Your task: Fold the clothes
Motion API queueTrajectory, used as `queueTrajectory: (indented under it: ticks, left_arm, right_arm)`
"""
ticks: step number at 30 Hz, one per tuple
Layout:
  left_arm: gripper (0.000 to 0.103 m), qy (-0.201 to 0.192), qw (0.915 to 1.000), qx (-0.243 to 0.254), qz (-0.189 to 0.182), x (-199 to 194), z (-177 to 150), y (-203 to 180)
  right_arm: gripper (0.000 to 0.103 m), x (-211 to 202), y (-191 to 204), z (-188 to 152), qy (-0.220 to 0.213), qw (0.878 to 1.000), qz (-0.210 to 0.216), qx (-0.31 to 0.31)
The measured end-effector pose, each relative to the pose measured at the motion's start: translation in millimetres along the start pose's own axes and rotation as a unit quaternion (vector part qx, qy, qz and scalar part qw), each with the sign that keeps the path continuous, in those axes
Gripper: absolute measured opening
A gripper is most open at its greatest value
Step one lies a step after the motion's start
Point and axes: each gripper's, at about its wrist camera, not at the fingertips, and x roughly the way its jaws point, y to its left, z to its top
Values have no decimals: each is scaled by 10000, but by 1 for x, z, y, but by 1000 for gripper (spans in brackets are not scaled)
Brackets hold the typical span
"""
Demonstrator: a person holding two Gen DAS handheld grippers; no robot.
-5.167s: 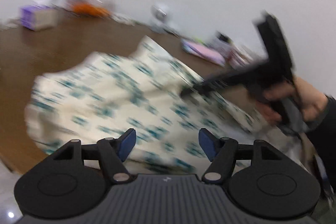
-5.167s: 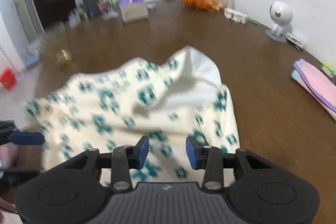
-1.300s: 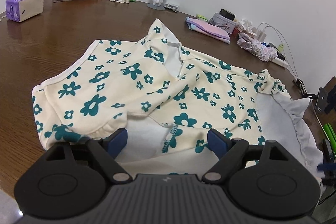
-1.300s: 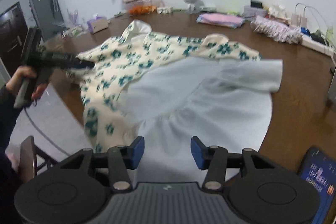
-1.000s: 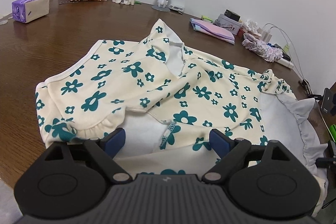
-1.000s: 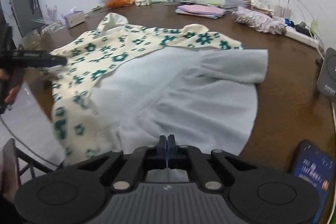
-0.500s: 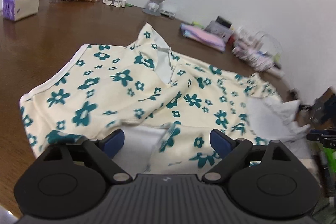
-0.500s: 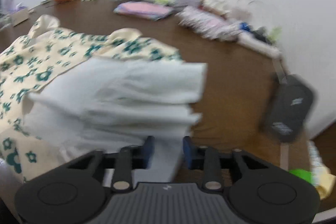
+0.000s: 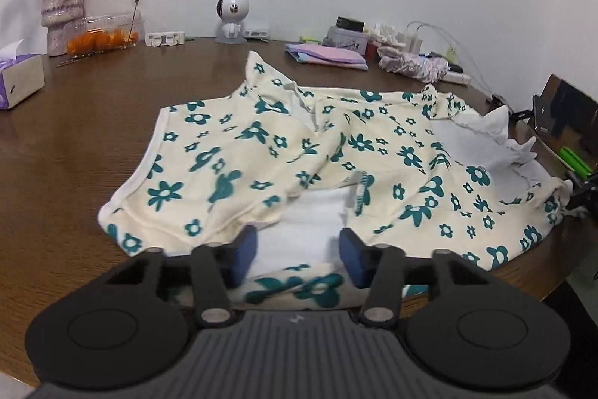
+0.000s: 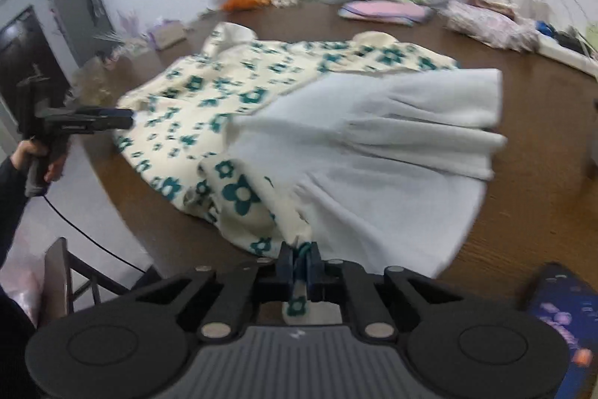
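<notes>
The brown table carries the floral garment spread along its near edge, white lining upturned. The right gripper pinches its hem; the left gripper hovers spread apart over the fabric.

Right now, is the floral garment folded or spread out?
Mostly spread: the floral garment lies rumpled across the table, one edge turned back, white inside showing.

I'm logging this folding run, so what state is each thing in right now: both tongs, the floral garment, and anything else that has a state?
Left tongs: open, holding nothing, at the garment's near edge.
Right tongs: shut on the garment's hem.
Floral garment: spread on the table, rumpled, not yet folded, white lining turned up on one side.
Table: garment's edge overhanging its rim.
Fruit container: lid on.
</notes>
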Motion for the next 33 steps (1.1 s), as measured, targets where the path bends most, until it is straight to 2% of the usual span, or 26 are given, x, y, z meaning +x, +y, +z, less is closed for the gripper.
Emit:
queueTrajectory:
  ticks: [2,3,4,5,6,8,10,11,13,14,15,16,18,20,22,23,26,29,31,33]
  left_arm:
    - [48,-5,9999,-97,-58,-7,-2,5]
    - [51,-14,9999,-131,-107,-11,-4,7]
    - [55,-73,9997,-124,-206,-19,-6,7]
    - [66,-137,9993,-65,-338,-26,-10,6]
    - [77,-192,9988,3,-458,-33,-13,6]
    - [79,-179,9981,234,-541,-39,-16,5]
    - [78,-137,9974,318,-625,-37,-16,7]
    - [74,-127,9972,296,-678,-35,-15,11]
    - [49,-71,9971,342,-677,-30,-15,17]
    - [24,-44,9970,368,-674,-28,-15,21]
    - [17,-41,9969,413,-667,-25,-17,24]
    - [15,-97,9963,437,-738,-25,-18,28]
    - [4,-123,9954,444,-839,-25,-19,31]
    - [2,-165,9942,467,-950,-29,-15,30]
    - [2,-337,9932,519,-986,-36,-4,30]
    - [2,-414,9923,606,-1002,-39,6,30]
    - [2,-505,9889,1097,-864,-28,47,29]
    - [3,-282,9856,1431,-858,9,88,26]
    - [5,22,9850,1539,-773,41,103,26]
    - [8,341,9891,1304,-597,57,104,33]
  right_arm:
    - [9,2,-2,-4,147,9998,-118,14]
    - [20,3,-4,-5,220,9996,-177,21]
    - [23,-1,-1,-7,161,9995,-254,-65]
    - [28,-8,3,-11,-3,9996,-194,-180]
    - [39,-15,7,-15,-187,9994,-75,-292]
    - [53,-23,12,-22,-454,9977,161,-479]
    - [52,-20,13,-27,-466,9971,302,-527]
    - [49,-15,10,-29,-408,9976,291,-483]
    - [31,-7,6,-31,-292,9984,269,-395]
    - [16,-5,2,-32,-327,9987,227,-304]
    - [8,-3,-2,-33,-400,9989,171,-195]
    - [7,-2,-7,-33,-445,9989,139,-44]
    - [3,-2,-11,-34,-505,9986,128,124]
    - [1,-5,-13,-34,-539,9982,184,190]
    - [0,-15,-19,-29,-721,9959,413,358]
    - [0,-21,-24,-26,-802,9942,536,469]
    - [0,-29,-41,-2,-897,9931,501,573]
    - [0,-17,-55,31,-715,9967,-46,387]
    - [2,1,-67,48,-602,9951,-614,494]
    - [7,16,-78,62,-529,9898,-1176,602]
